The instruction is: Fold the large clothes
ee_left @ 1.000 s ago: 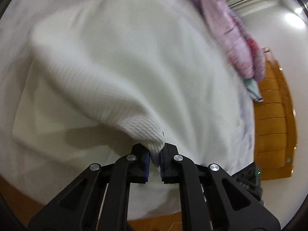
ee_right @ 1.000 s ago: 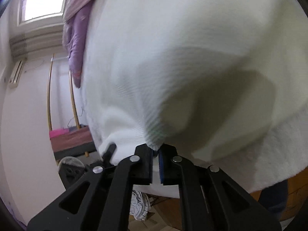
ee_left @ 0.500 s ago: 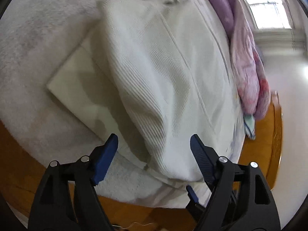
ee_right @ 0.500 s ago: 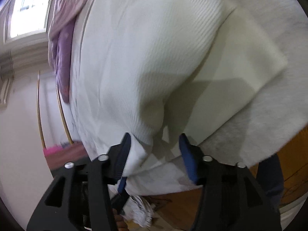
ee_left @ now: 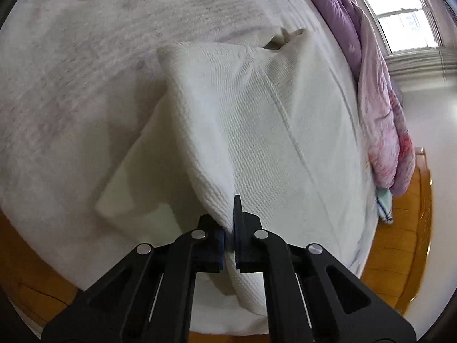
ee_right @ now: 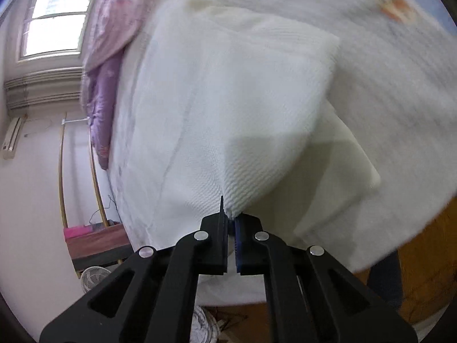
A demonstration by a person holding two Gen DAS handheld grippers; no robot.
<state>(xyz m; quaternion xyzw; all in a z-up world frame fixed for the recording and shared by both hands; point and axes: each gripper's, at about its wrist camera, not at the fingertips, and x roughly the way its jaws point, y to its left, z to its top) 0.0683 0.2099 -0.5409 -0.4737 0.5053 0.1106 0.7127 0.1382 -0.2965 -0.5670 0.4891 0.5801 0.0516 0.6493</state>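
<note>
A white ribbed knit garment (ee_left: 257,131) lies partly folded on the bed, over a smooth cream layer (ee_left: 134,188). My left gripper (ee_left: 230,237) is shut on a raised fold of the knit at its near edge, and the cloth tents up from the jaws. In the right wrist view the same garment (ee_right: 242,108) spreads across the bed, with the cream layer (ee_right: 337,177) showing to its right. My right gripper (ee_right: 230,228) is shut on a pinched corner of the knit at the near edge.
A fuzzy white blanket (ee_left: 71,71) covers the bed. A purple and pink quilt (ee_left: 380,114) lies bunched along the far side, also in the right view (ee_right: 105,57). The wooden bed frame (ee_left: 411,243) borders the mattress. A fan (ee_right: 92,278) stands on the floor.
Both grippers let go of the corners they held, stood open over the laid-down garment half a second ago, and have now shut on fresh folds at its near edge.
</note>
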